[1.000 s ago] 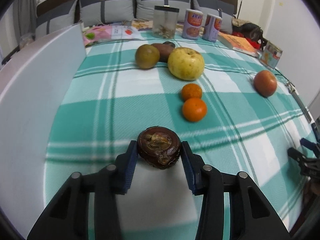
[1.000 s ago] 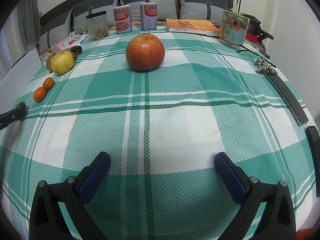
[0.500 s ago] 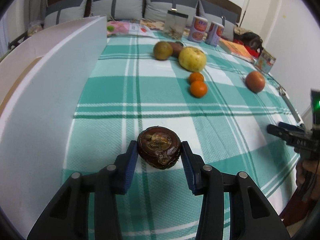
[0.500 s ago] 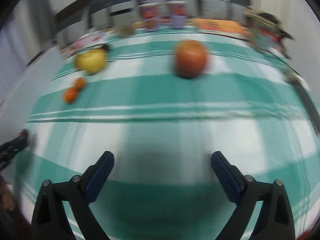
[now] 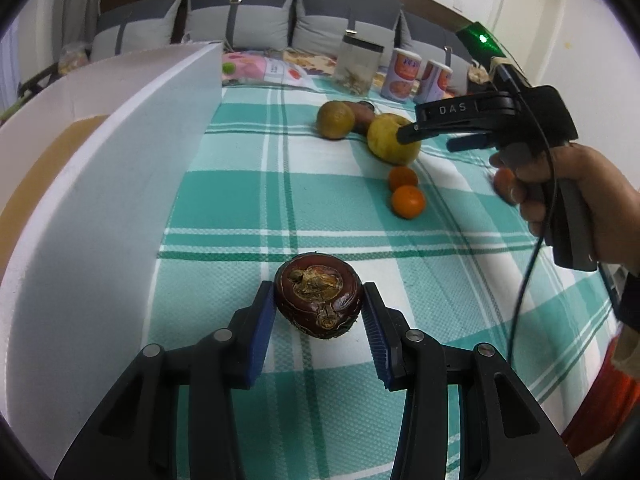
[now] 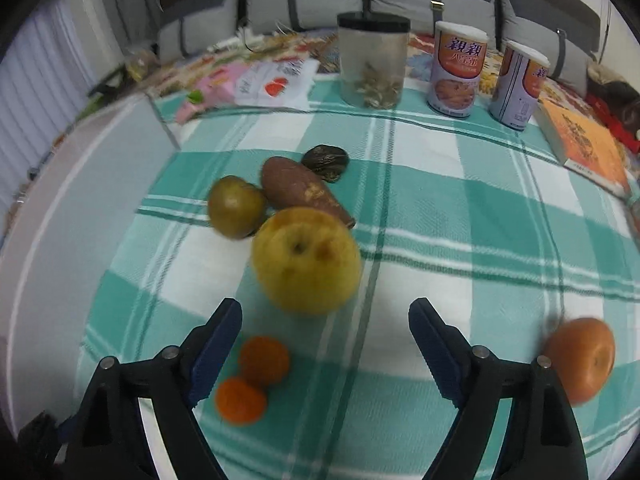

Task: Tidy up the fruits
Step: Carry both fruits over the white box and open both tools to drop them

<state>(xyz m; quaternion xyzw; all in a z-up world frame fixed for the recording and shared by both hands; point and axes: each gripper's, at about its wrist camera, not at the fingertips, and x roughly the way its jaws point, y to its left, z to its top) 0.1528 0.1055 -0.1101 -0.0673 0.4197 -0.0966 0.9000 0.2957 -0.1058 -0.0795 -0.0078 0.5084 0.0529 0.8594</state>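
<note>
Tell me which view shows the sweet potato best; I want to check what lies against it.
The right wrist view: the sweet potato lies nearly whole among the brownish-green fruit, yellow apple and dark fruit. In the left wrist view only a sliver shows behind the fruit.

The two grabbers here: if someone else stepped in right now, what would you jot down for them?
Left gripper: jaws shut on the dark mangosteen, held beside the white box.
Right gripper: holds nothing, jaws opening, hanging above the cloth in front of the yellow apple.
Still on the checked cloth: the yellow apple, a greenish-brown fruit, a sweet potato, a second dark fruit, two tangerines and a red apple.
Done: one fruit picked up; what the box holds cannot be seen.
Left: drop the mangosteen in, probably take the yellow apple next, then the rest.
</note>
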